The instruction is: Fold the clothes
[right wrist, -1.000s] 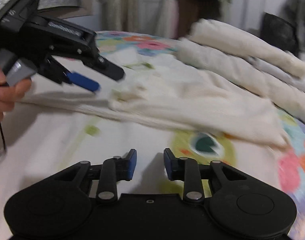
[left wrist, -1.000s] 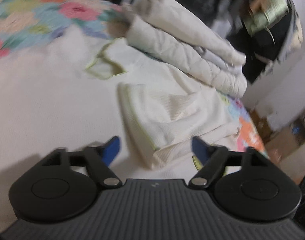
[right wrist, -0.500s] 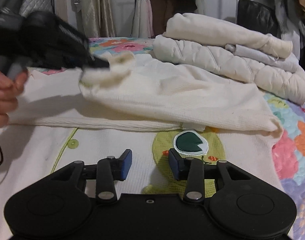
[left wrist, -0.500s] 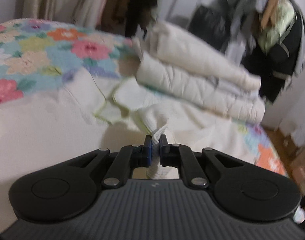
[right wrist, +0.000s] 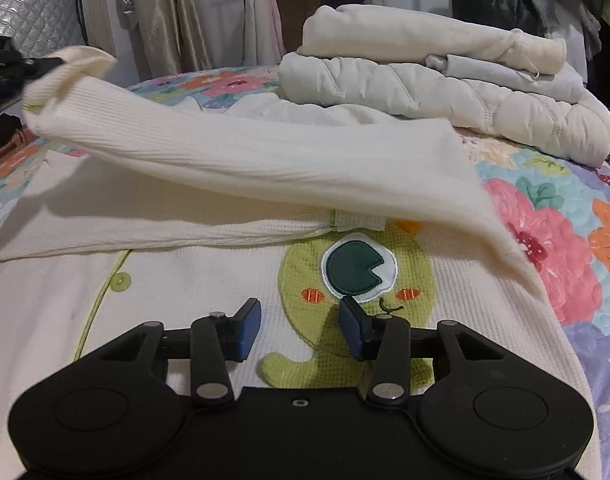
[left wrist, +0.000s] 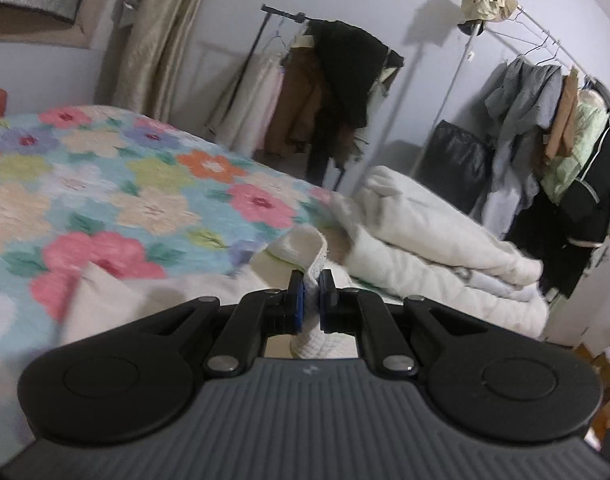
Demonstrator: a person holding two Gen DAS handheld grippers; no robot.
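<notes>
Now the left tool (left wrist: 311, 280) pinches a cream sleeve (right wrist: 241, 156) by its cuff, lifted above the cardigan (right wrist: 209, 280) spread on the bed (right wrist: 545, 236). Just above the cardigan's frog patch (right wrist: 357, 264), the right tool (right wrist: 300, 322) hovers half open, having just widened, holding nothing.

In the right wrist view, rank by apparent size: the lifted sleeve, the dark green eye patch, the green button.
1. lifted sleeve, the largest, though raised nearer the camera.
2. dark green eye patch.
3. green button, the smallest.
</notes>
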